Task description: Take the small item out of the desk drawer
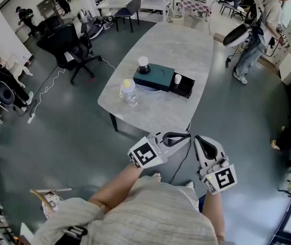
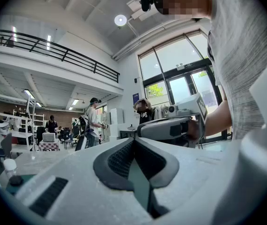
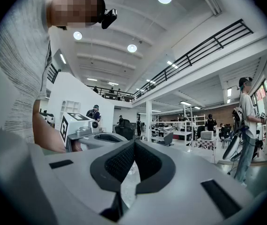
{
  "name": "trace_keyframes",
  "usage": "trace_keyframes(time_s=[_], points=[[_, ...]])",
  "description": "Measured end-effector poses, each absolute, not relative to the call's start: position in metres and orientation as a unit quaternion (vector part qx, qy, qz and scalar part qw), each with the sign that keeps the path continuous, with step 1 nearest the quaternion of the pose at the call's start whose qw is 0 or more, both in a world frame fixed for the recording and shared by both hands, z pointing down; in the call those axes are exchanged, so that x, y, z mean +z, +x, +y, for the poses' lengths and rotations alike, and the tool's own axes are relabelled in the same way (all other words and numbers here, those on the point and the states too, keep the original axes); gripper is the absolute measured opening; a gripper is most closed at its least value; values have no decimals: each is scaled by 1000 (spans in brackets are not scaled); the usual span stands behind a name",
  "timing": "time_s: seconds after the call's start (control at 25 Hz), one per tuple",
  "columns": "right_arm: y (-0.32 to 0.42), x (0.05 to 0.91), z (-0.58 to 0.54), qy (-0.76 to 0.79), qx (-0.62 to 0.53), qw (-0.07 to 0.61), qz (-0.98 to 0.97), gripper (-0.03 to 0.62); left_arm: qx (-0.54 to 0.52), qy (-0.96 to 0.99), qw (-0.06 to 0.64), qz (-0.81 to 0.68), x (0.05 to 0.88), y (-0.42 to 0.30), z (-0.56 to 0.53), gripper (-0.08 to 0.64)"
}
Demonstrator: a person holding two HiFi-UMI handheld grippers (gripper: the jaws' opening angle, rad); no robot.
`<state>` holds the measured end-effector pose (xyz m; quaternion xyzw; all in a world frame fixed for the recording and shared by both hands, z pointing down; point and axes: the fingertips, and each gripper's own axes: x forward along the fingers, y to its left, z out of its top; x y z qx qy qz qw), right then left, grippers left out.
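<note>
**Head view, looking steeply down.** The left gripper [image 1: 178, 136] and right gripper [image 1: 204, 143] are held side by side close in front of the person's body, at the near end of the pale table [image 1: 186, 45].

In the left gripper view the dark pads [image 2: 119, 159] meet at their tips with nothing between them. The right gripper view shows its pads [image 3: 119, 162] likewise pressed together, so both sets of jaws are clenched and empty.

On the table stands a dark teal desk box [image 1: 154, 75], with its black drawer [image 1: 185, 89] pulled out to the right. The small white item [image 1: 177, 78] stands upright inside the open drawer (its exact kind is too small to tell), well apart from both grippers.

A white-capped container [image 1: 143, 63] sits on top of the box. A clear bottle [image 1: 128, 93] with a yellow cap stands near the box's left front corner. A black office chair [image 1: 66, 47] stands left of the table.
</note>
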<state>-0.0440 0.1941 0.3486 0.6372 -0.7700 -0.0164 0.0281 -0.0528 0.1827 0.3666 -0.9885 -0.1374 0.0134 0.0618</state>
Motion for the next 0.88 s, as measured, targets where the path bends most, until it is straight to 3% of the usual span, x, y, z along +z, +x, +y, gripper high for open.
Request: trace_keyframes(time_s=[0.64, 0.88], points=[[-52, 354, 180, 634, -18, 49, -771, 8, 12, -987, 61, -146, 373, -54, 174, 15], [-60, 344, 177, 611, -19, 5, -791, 9, 6, -988, 55, -145, 379, -56, 167, 15]])
